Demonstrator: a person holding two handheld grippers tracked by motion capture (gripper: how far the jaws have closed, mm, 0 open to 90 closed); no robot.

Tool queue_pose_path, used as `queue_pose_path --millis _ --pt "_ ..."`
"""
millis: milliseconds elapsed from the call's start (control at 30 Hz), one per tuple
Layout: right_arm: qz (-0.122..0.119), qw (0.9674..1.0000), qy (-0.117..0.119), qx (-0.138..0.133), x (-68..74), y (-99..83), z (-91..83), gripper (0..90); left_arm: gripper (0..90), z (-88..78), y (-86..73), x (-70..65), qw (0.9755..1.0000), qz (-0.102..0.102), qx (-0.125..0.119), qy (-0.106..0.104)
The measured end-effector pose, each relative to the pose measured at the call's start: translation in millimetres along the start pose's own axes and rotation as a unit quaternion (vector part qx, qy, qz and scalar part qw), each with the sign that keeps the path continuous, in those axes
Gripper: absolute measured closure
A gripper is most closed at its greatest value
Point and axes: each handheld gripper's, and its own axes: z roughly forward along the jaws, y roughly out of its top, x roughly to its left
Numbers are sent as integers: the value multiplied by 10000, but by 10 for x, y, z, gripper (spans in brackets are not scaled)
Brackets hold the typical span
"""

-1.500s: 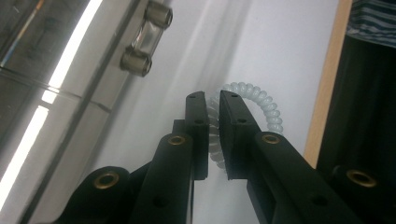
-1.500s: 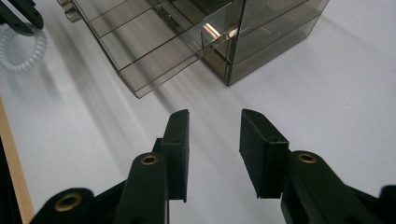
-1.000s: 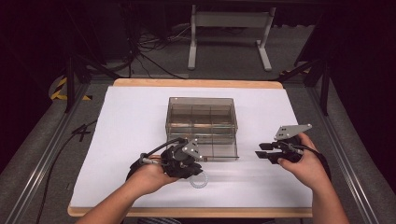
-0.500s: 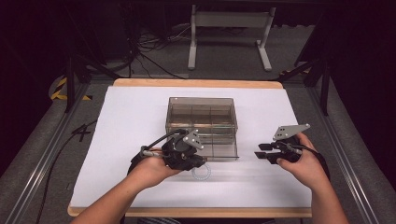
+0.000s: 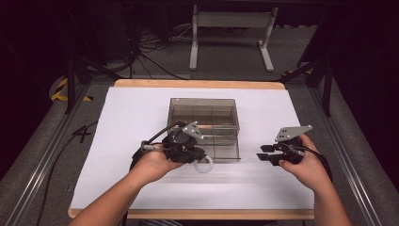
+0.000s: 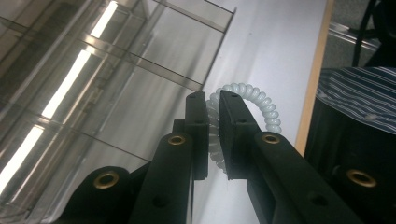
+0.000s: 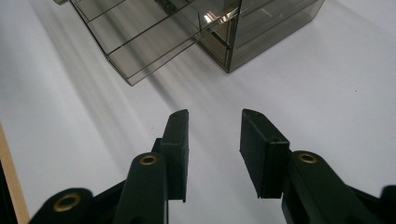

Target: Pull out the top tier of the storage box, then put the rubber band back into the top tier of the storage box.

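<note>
jaws above white table cover

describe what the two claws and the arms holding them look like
Both are black handheld tools. The left claw has two flat black jaws on arms with brass-ringed holes, and a black cable loops from its body. The right claw matches it. Each carries a grey three-cornered plate on top. The forearms are bare, with no sleeves showing.
</note>
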Motion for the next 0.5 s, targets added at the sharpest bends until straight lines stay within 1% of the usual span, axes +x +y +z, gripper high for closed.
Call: queue_pose_path --millis 167,500 --pt "10 10000 2 -4 -4 3 -1 635 829 9 22 44 10000 -52 -31 79" --pt "-5 10000 26 23 7 -11 10 635 829 32 69 99 9998 -93 -54 153"
